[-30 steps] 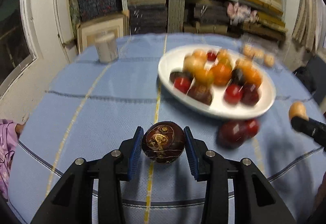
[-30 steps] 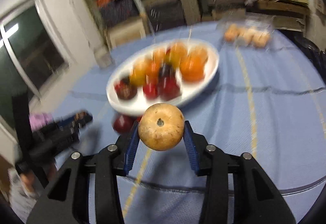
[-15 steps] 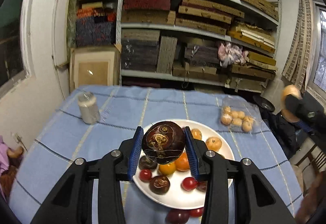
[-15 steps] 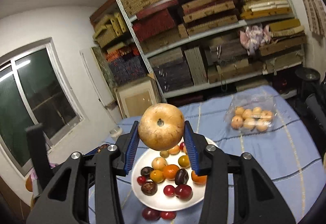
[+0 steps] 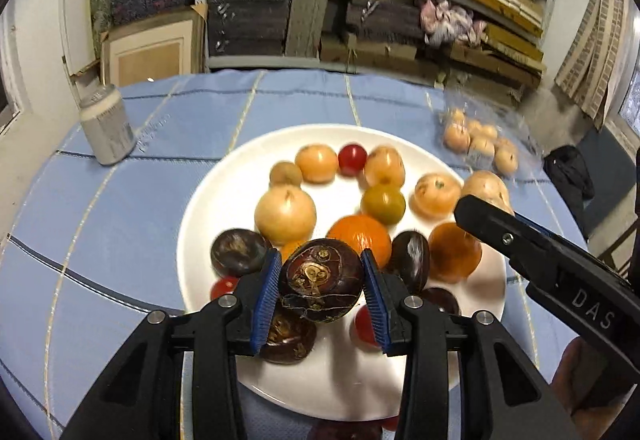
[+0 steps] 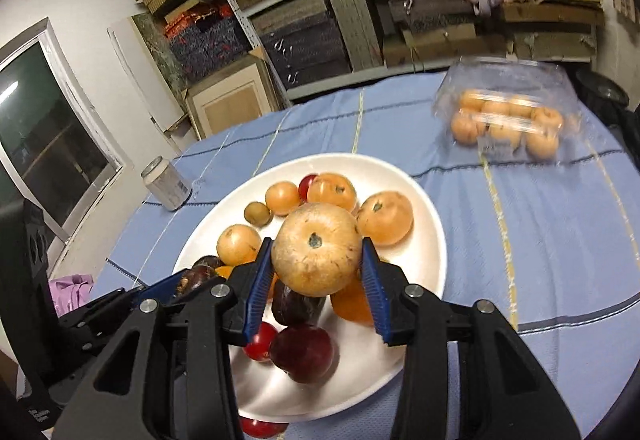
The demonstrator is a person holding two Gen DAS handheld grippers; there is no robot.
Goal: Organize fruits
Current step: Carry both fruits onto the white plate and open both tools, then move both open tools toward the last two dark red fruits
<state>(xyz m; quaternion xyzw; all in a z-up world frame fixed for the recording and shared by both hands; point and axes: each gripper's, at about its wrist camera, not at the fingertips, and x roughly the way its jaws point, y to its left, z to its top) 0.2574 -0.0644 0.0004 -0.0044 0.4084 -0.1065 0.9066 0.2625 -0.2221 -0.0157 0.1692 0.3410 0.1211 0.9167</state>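
The left hand-held gripper (image 5: 321,290), black plastic with ribbed blue pads, is clamped on a dark fruit (image 5: 321,286): a round, slightly flattened, glossy maroon ball with tan scarred markings on the face turned toward the camera, its wider axis running across from pad to pad. It hangs over the near part of the plate (image 5: 208,208). The right hand-held gripper (image 6: 317,252), of the same make, grips a tan fruit (image 6: 317,249), round and matte with fine speckles, its small dark stem end facing the camera; it too is a little wider than tall, lying across the pads, over the middle of the plate (image 6: 424,240). The plate is smooth, white, shallow and oval, loaded with round fruits: orange (image 5: 360,236) with a pebbled rind, pale yellow-tan ones, small shiny red ones and dark glossy ones. Beyond the plate's left side on the desk (image 5: 120,232), which wears a woven blue cloth with thin yellow and dark stripes, stands an upright pale can (image 5: 106,128). Beyond the plate's right side lies a clear plastic box (image 6: 508,120) of small orange fruits. Behind the desk, metal shelves (image 5: 328,0) hold stacked boxes.
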